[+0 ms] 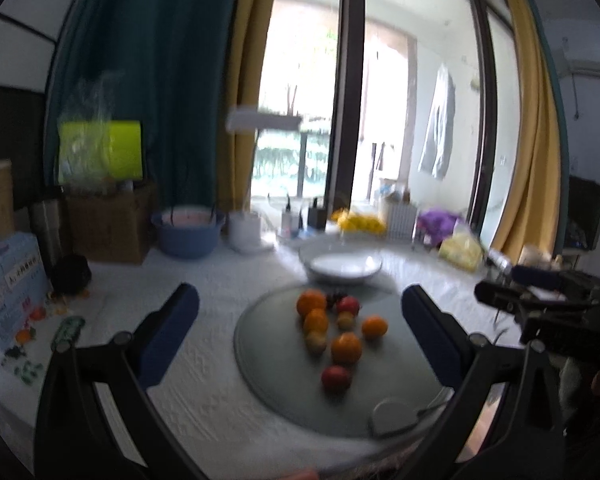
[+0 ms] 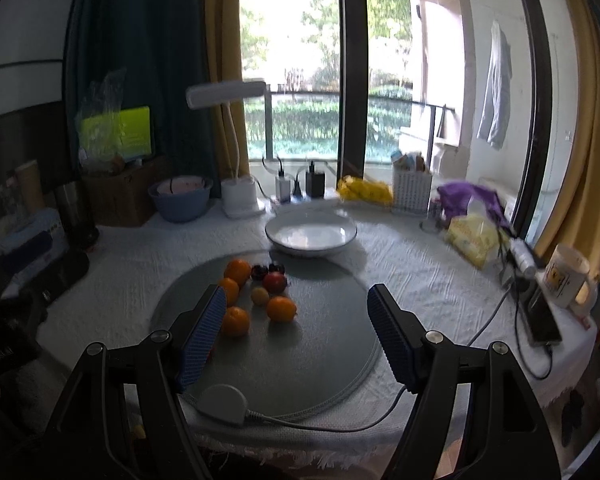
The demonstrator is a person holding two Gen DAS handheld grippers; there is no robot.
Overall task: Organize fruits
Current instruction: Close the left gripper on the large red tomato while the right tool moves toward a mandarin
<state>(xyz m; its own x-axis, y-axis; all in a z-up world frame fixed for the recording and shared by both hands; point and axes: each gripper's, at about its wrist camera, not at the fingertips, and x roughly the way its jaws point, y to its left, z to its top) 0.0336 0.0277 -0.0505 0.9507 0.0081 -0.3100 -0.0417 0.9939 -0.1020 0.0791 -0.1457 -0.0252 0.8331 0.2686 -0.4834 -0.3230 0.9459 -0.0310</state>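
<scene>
Several fruits lie on a round grey mat (image 2: 300,356): oranges (image 2: 281,309), a red apple (image 2: 275,282), a small yellowish fruit (image 2: 260,295) and dark fruits (image 2: 259,271). Behind the mat stands an empty white bowl (image 2: 311,234). My right gripper (image 2: 296,296) hovers open over the mat's near side, and its left finger hides part of one fruit. In the left wrist view, which is blurred, my left gripper (image 1: 300,300) is open above the mat (image 1: 268,380), short of the oranges (image 1: 346,347), two red apples (image 1: 336,378) and the bowl (image 1: 340,266).
A white puck with a cable (image 2: 223,404) rests on the mat's front edge. A blue basin (image 2: 180,200), desk lamp (image 2: 240,196), bananas (image 2: 364,190), white basket (image 2: 412,192), purple bag (image 2: 468,196), yellow pack (image 2: 472,240), mug (image 2: 568,280) and phone (image 2: 544,320) ring the table.
</scene>
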